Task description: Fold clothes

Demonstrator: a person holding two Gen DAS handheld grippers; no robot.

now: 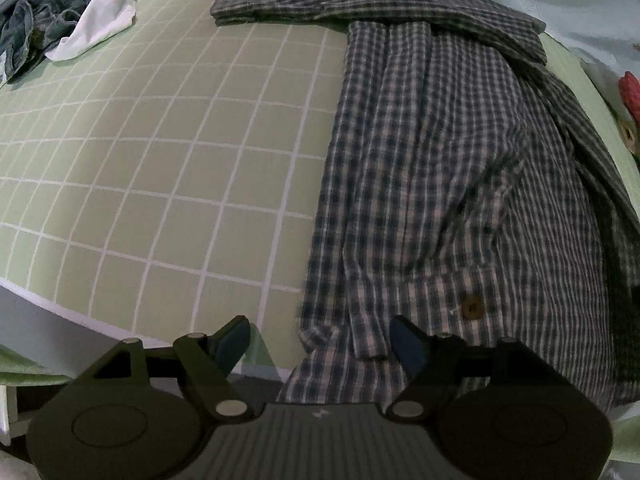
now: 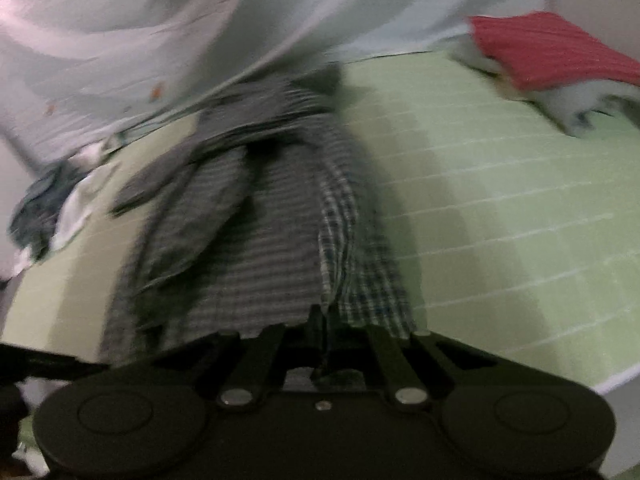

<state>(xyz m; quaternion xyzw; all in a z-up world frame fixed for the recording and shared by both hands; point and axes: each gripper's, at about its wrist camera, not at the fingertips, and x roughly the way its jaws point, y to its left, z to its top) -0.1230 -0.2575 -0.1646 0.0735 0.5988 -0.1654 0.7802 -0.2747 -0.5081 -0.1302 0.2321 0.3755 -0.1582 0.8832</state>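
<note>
Left wrist: unlabelled checked shirt (image 1: pixel 440 160), brown button (image 1: pixel 471 306)

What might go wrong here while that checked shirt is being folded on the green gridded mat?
The right gripper is shut on only a thin edge of the checked button-up shirt, so the cloth could slip free. The left gripper is open over the near hem, so one-sided pulling might skew the shirt. Its long sleeve, laid across the green gridded mat, may drag and unfold.
</note>
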